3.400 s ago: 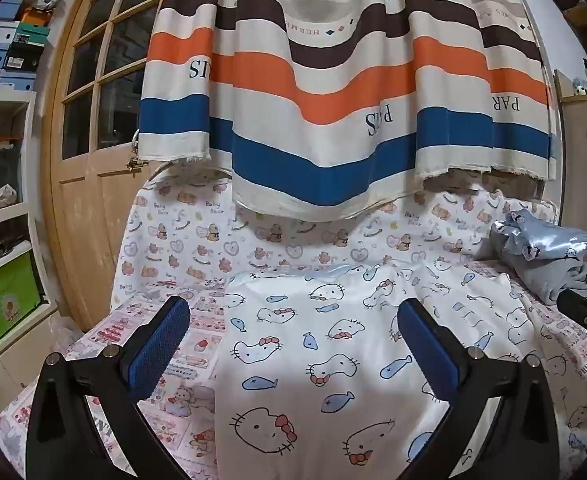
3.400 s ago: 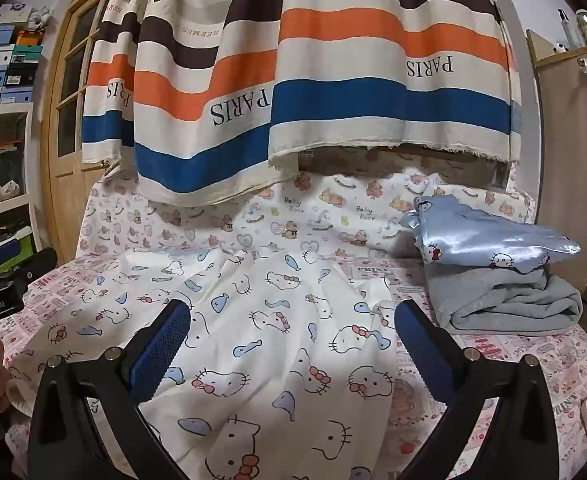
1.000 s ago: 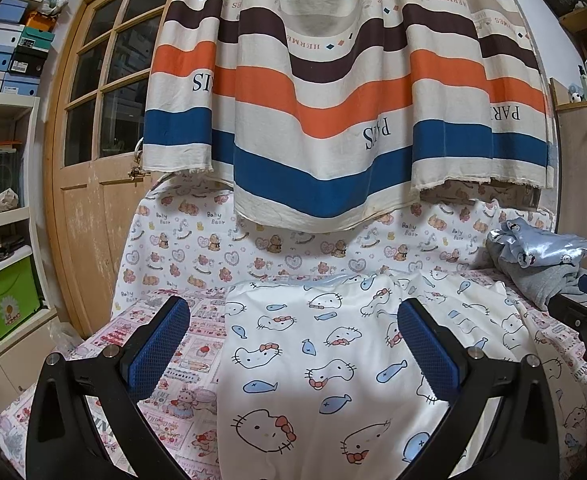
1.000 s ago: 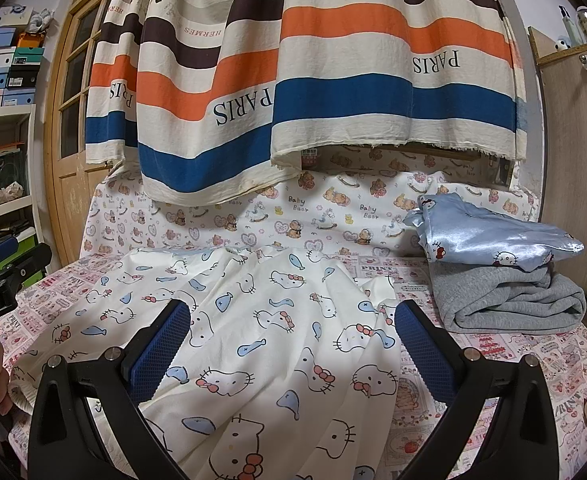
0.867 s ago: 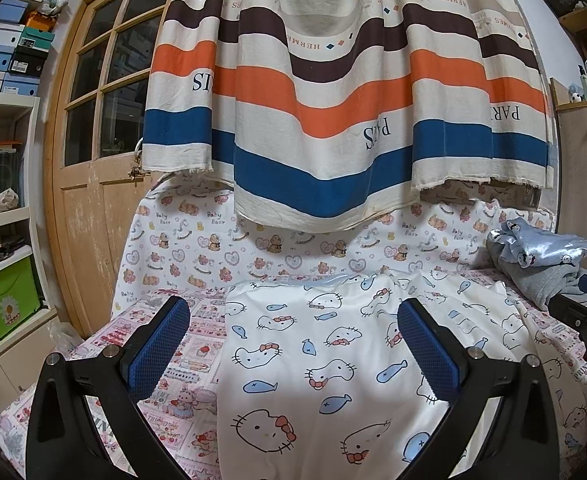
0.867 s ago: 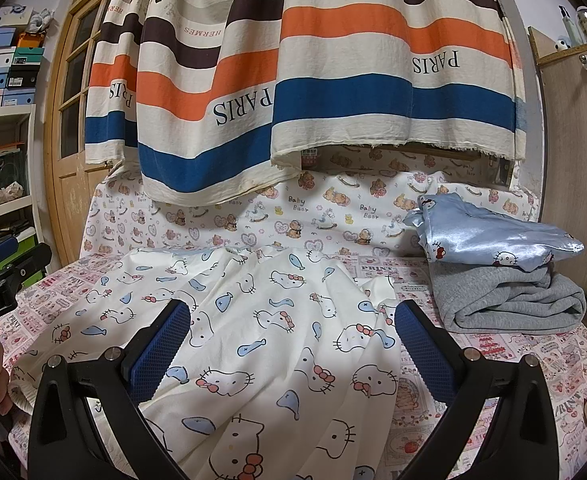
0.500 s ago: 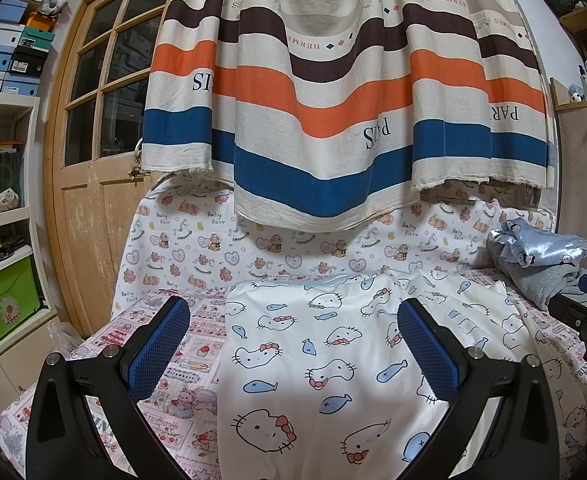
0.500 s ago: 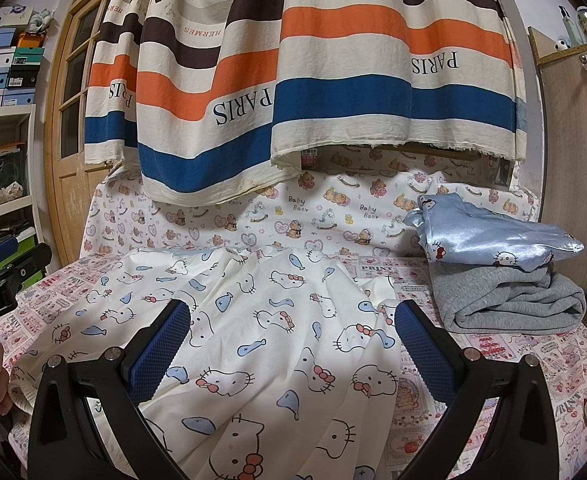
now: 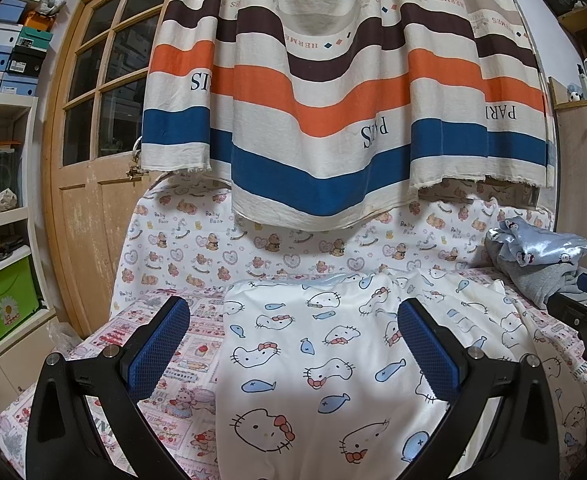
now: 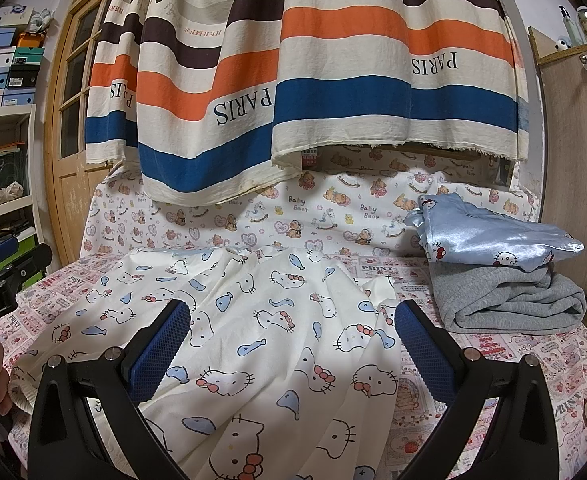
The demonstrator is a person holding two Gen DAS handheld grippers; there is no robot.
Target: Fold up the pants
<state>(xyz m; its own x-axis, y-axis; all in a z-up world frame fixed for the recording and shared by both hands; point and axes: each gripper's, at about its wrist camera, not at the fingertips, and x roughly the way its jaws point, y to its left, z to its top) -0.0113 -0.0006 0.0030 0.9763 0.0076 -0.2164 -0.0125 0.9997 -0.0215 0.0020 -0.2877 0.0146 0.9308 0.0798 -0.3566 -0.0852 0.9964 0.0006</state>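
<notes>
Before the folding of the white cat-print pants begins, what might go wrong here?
The white pants lie rumpled and fanned out, so a fold made now may trap creases. Both the left gripper and the right gripper are open above thin cloth and may pinch the printed sheet too. The folded pile lies close and could be disturbed.

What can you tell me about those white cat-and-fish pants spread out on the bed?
The pants are cream-white, thin woven-looking fabric printed with cartoon cat faces wearing red bows and small blue fish. They lie spread out and unfolded, rumpled into soft ridges, on the pink-printed sheet. Both grippers, the left gripper and right gripper, hover open above them without touching. They lie apart from the folded stack of clothes.
</notes>
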